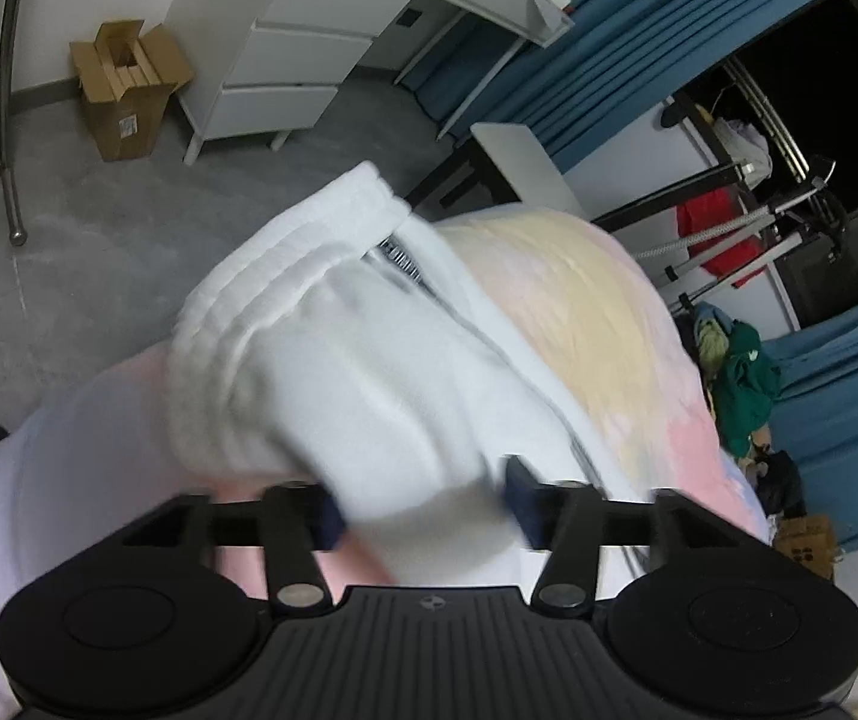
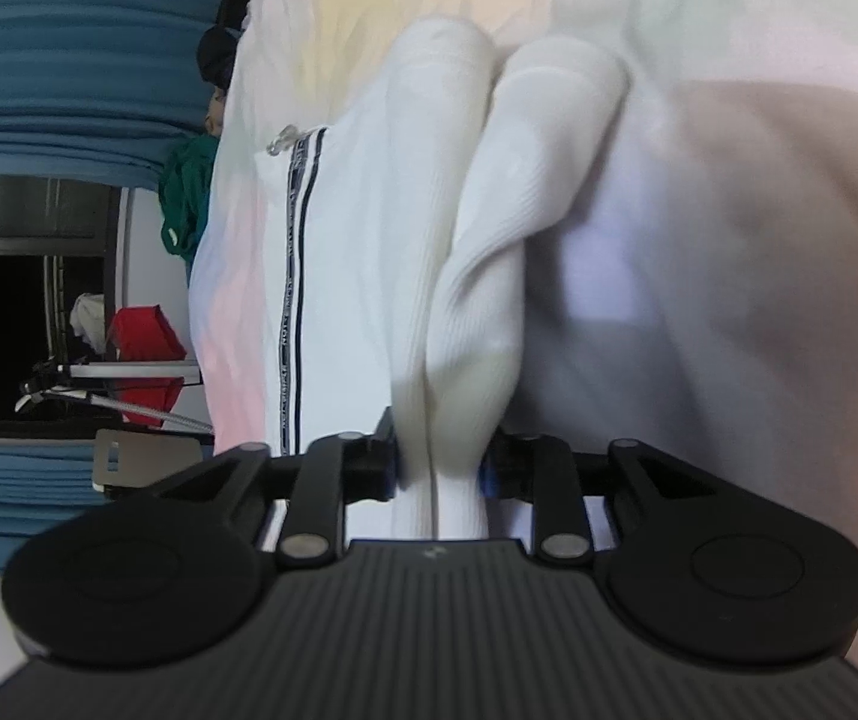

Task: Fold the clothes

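Observation:
A white garment [image 1: 339,348] with a ribbed band and a black-and-white striped trim [image 2: 294,276] lies on a pastel tie-dye sheet [image 1: 597,312]. In the left wrist view my left gripper [image 1: 423,510] holds a thick bunch of the white fabric between its blue-padded fingers, with the ribbed band bulging up ahead of it. In the right wrist view my right gripper [image 2: 438,462] is shut on two folded ribbed layers [image 2: 489,228] of the same garment, which rise straight up from the jaws. The fingertips are buried in cloth in both views.
The pastel sheet [image 2: 729,210] fills the right wrist view. Beyond the edge are a grey floor [image 1: 69,276], a cardboard box [image 1: 126,90], a white drawer unit [image 1: 291,60], blue curtains [image 1: 639,18], a pile of green clothes [image 1: 741,384] and a red item [image 2: 144,330].

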Tool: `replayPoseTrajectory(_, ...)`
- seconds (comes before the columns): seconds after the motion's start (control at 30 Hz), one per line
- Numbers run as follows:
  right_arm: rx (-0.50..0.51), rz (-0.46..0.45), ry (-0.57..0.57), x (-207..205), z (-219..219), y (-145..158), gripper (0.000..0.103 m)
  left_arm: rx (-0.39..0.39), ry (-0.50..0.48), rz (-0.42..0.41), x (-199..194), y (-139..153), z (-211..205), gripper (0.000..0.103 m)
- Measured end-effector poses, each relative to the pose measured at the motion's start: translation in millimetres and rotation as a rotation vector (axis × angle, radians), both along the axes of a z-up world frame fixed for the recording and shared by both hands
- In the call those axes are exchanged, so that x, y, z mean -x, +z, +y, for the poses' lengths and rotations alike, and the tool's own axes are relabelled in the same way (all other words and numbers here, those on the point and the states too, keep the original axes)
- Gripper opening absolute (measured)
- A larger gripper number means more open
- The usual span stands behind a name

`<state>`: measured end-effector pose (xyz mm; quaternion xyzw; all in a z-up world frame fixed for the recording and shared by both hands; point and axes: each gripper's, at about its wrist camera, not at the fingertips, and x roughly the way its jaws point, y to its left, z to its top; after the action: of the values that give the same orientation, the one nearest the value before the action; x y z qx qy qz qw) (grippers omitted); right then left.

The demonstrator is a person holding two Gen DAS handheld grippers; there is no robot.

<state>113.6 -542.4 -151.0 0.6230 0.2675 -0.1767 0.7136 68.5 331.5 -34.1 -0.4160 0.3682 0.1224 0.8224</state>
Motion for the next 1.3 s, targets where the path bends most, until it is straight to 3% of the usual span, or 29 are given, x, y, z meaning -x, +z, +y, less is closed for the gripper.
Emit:
replayPoseTrajectory(0.1, 0.034, 0.016, -0.039, 13, -1, 7, 0.063, -0.056, -0.046, 0.009, 17, 6, -4, 0.082)
replayPoseTrajectory(0.2, 0.074, 0.026, -0.095, 27, -1, 14, 0.081, -0.12, -0.067, -0.008, 41, 23, -8, 0.084)
replayPoseTrajectory(0.3, 0.04, -0.01, -0.149, 39, -7, 11, 0.081, -0.181, -0.098, -0.032, 63, 46, -12, 0.086)
replayPoseTrajectory(0.5, -0.21, -0.093, -0.161, 39, -14, -20, 0.08, -0.306, -0.188, -0.163, 82, 97, -50, 0.089)
replayPoseTrajectory(0.7, -0.362, -0.169, -0.197, 46, -17, -40, 0.081, -0.346, -0.339, -0.258, 53, 108, -134, 0.089)
replayPoseTrajectory(0.9, -0.442, -0.221, -0.242, 55, -16, -52, 0.08, -0.433, -0.583, -0.315, 7, 89, -259, 0.089)
replayPoseTrajectory(1.1, -0.451, -0.27, -0.268, 48, -25, -58, 0.081, -0.448, -0.767, -0.298, -37, 37, -370, 0.089)
replayPoseTrajectory(1.17, -0.445, -0.286, -0.282, 44, -29, -59, 0.081, -0.45, -0.789, -0.278, -44, 12, -394, 0.089)
replayPoseTrajectory(1.3, -0.432, -0.304, -0.304, 33, -38, -64, 0.081, -0.446, -0.799, -0.26, -55, -19, -397, 0.089)
